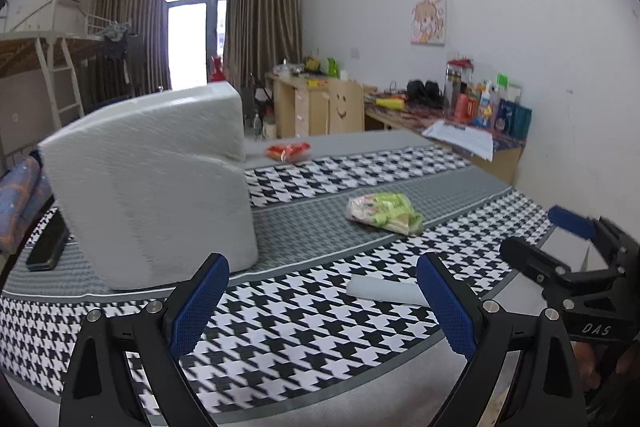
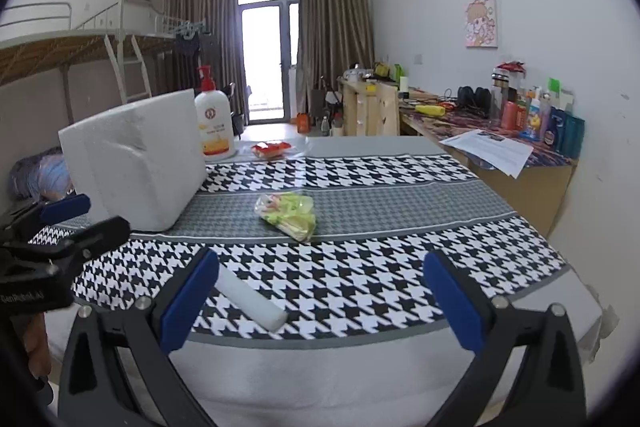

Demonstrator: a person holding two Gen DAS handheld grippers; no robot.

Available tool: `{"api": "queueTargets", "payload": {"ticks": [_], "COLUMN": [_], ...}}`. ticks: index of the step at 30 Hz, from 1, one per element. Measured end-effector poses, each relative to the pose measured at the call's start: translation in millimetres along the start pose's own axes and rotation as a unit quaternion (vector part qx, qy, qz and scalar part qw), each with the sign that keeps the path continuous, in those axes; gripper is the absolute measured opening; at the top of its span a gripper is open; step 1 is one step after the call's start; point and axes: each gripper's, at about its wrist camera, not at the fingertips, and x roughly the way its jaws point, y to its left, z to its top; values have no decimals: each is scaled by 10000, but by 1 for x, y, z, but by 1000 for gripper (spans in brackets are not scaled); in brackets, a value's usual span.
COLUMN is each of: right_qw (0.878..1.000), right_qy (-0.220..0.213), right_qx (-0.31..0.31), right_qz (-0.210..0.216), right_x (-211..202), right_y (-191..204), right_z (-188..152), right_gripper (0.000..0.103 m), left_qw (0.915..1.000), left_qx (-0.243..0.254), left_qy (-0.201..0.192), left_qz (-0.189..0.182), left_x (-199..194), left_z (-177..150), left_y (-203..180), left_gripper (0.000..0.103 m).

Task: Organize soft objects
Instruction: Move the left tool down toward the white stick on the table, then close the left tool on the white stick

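A large white foam block [image 1: 152,187] stands upright on the houndstooth cloth [image 1: 304,315] at the left; it also shows in the right wrist view [image 2: 136,163]. A small white foam bar [image 1: 384,290] lies near the front edge, seen too in the right wrist view [image 2: 252,301]. A green-yellow plastic packet [image 1: 384,213] [image 2: 290,213] lies mid-table. A red packet [image 1: 288,151] [image 2: 271,149] lies farther back. My left gripper [image 1: 322,303] is open and empty, just before the bar. My right gripper [image 2: 320,301] is open and empty, with the bar by its left finger.
A pump bottle [image 2: 214,119] stands behind the foam block. A dark remote-like object [image 1: 48,243] lies at the table's left edge. A cluttered side desk [image 2: 512,135] with papers and bottles runs along the right wall. A bunk bed [image 2: 60,55] stands at the left.
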Motion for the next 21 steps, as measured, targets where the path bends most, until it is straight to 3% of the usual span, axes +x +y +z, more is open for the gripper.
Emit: {"api": "queueTargets", "payload": {"ticks": [7,11,15,21], "right_qw": [9997,9993,9990,9985], "right_qy": [186,330,364,464], "right_qx": [-77,-101,-199,-199], "right_qz": [126,124,135,197], "right_x": [19,31,36,42], "right_y": [-20,-32,-37,-48], "right_z": [6,12,18,19], "right_gripper": [103,103,103,103], "left_qw": [9985,9951,9925,9833], "left_qx": [-133,-301,-604,-1154], "left_qy": [500,946,1052,1310], "left_qz": [-180,-33,146,507], "left_x": [31,51,61,76], "left_z": [-4,-10,-10,-11], "left_y": [-15,-30,-34,-37], "left_gripper": [95,95,95,82]}}
